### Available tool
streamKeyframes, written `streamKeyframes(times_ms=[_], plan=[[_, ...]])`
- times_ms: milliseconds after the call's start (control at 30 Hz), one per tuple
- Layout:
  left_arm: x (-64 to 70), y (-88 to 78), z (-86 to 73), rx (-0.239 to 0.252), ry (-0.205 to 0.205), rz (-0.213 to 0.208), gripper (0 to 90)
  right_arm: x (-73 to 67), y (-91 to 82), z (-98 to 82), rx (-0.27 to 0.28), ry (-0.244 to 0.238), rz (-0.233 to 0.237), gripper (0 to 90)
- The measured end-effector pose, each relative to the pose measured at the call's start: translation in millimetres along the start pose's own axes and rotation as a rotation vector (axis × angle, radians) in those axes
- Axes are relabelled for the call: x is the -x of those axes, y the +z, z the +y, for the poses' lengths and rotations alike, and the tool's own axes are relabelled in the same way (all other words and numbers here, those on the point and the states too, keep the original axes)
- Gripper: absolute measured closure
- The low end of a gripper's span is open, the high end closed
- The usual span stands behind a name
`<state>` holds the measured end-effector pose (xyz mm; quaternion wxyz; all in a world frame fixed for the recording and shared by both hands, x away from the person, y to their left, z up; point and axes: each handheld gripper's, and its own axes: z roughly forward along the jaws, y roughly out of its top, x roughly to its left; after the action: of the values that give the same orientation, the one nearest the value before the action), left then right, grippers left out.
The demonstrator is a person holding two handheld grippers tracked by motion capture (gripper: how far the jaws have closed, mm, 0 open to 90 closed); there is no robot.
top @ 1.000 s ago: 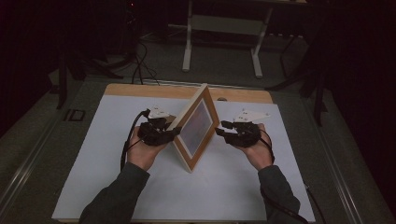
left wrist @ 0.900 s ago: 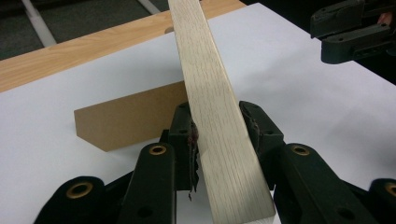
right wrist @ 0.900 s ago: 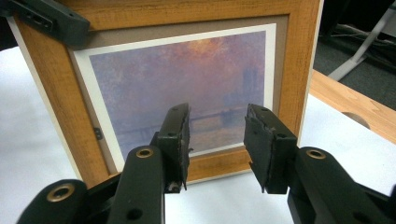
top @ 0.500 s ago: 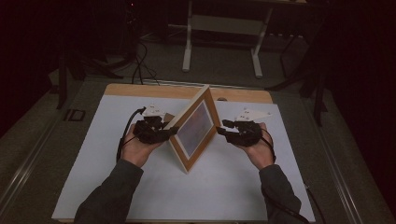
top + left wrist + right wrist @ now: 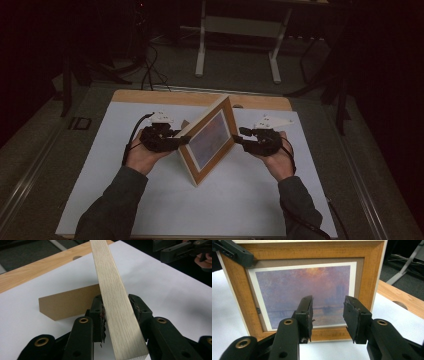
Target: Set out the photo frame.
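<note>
Left tongs (image 5: pixel 117 315) clamp frame (image 5: pixel 210 140) edge, upright w/ stand (image 5: pixel 67 303) out; right tongs (image 5: pixel 327 315) open, empty, facing picture. Left: release.

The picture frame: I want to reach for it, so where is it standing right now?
In the high view the picture frame stands upright mid-table on the white sheet, its edge clamped in the left gripper, with the open right gripper just off its front.
</note>
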<state>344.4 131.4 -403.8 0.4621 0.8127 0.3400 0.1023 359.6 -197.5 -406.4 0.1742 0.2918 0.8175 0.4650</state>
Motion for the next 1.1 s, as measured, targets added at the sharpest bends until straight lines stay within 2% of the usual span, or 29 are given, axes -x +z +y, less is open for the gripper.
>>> streamKeyframes(times_ms=[367, 633, 1100], plan=[[-5.5, 0.4, 3.2, -0.022, 0.047, -0.032, 69.3, 4.3, -7.1, 3.7, 0.013, 0.003, -0.013, 58.5], [-12.2, 2.8, 3.3, -0.012, 0.046, -0.095, 69.3, 7.3, -5.3, 0.9, 0.004, 0.012, -0.018, 58.5], [-15.2, 7.6, 9.4, -0.034, 0.109, -0.158, 70.3, 18.4, -11.2, -2.6, -0.009, 0.032, -0.050, 57.8]])
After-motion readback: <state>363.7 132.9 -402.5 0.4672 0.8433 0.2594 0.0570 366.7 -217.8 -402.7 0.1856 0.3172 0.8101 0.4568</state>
